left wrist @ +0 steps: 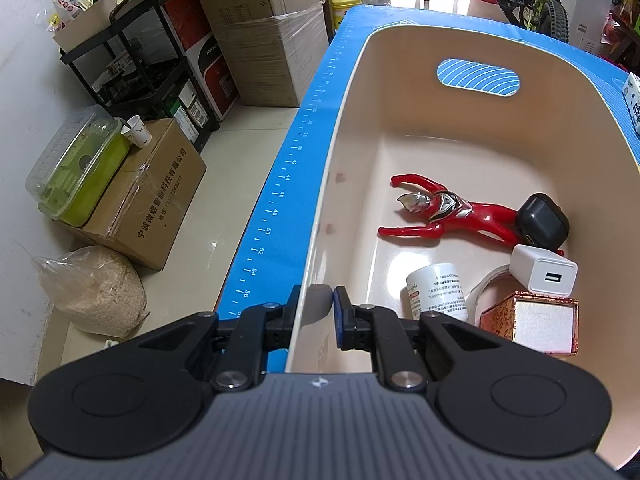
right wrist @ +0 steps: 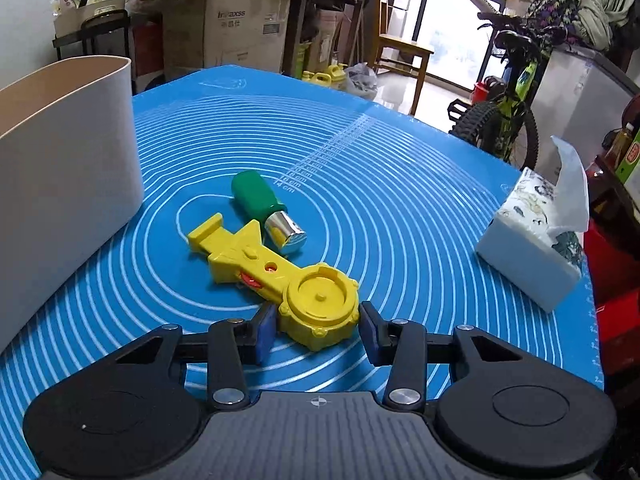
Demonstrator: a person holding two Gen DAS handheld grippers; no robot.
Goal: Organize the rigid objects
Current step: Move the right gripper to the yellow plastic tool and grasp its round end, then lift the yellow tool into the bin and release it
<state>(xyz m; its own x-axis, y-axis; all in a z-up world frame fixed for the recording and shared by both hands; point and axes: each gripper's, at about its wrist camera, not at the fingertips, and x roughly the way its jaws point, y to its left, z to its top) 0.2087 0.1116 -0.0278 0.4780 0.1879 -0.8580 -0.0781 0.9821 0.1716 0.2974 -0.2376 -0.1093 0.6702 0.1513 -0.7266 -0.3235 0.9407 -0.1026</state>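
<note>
My left gripper (left wrist: 316,304) is shut on the near-left rim of the cream bin (left wrist: 352,128), one finger inside, one outside. In the bin lie a red hero figure (left wrist: 452,216), a black earbud case (left wrist: 542,222), a white charger cube (left wrist: 544,274), a white jar (left wrist: 438,292), a tape roll (left wrist: 486,286) and a red-gold box (left wrist: 532,322). My right gripper (right wrist: 318,328) is open, its fingers on either side of the round end of a yellow toy launcher (right wrist: 276,276) on the blue mat (right wrist: 400,200). A green bottle with a silver cap (right wrist: 264,208) lies beside the launcher. The bin (right wrist: 68,168) stands at left.
A tissue box (right wrist: 532,240) sits at the mat's right edge. Beyond the table are cardboard boxes (left wrist: 256,28), a black shelf (left wrist: 140,60), a sack (left wrist: 96,292) on the floor and a bicycle (right wrist: 508,100).
</note>
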